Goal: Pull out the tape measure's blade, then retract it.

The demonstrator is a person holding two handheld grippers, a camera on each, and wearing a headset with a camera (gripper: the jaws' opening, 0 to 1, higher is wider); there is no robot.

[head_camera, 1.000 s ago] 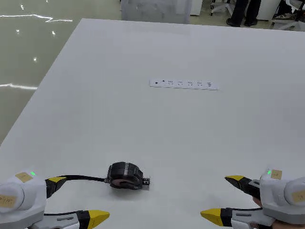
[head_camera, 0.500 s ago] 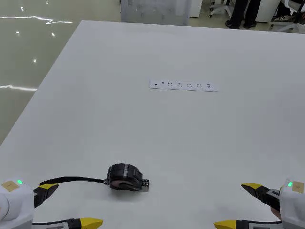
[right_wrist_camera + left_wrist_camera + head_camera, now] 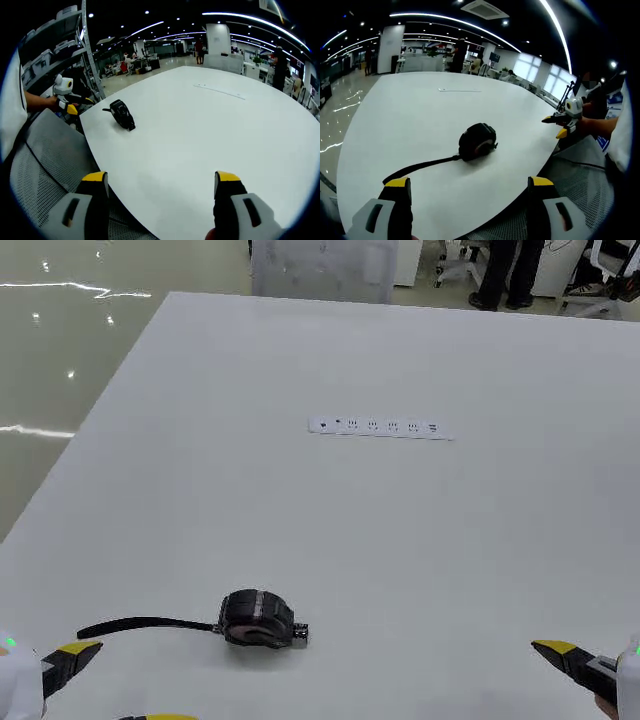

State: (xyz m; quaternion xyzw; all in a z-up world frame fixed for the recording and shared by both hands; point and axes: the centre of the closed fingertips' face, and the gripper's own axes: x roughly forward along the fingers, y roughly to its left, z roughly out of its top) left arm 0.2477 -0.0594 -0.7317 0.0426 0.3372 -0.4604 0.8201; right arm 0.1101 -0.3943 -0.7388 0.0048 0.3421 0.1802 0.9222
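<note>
Close to the table's (image 3: 300,510) near-left edge, your tape measure (image 3: 258,618) lies untouched, its black wrist strap (image 3: 140,625) trailing left; the blade seems wound in. Your left gripper (image 3: 468,182) and right gripper (image 3: 162,176) both gape wide, holding nothing.

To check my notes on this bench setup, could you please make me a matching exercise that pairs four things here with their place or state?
Things:
1. tape measure
2. power strip
3. left gripper
4. right gripper

Places or states:
A. white, lying flat near the middle of the table
B. open, close to the loose end of the black strap
C. black, near the table's front edge, blade not drawn out
D. open, well off to the side of the tape measure, at the table's edge

Pairs: 1-C, 2-A, 3-B, 4-D.
</note>
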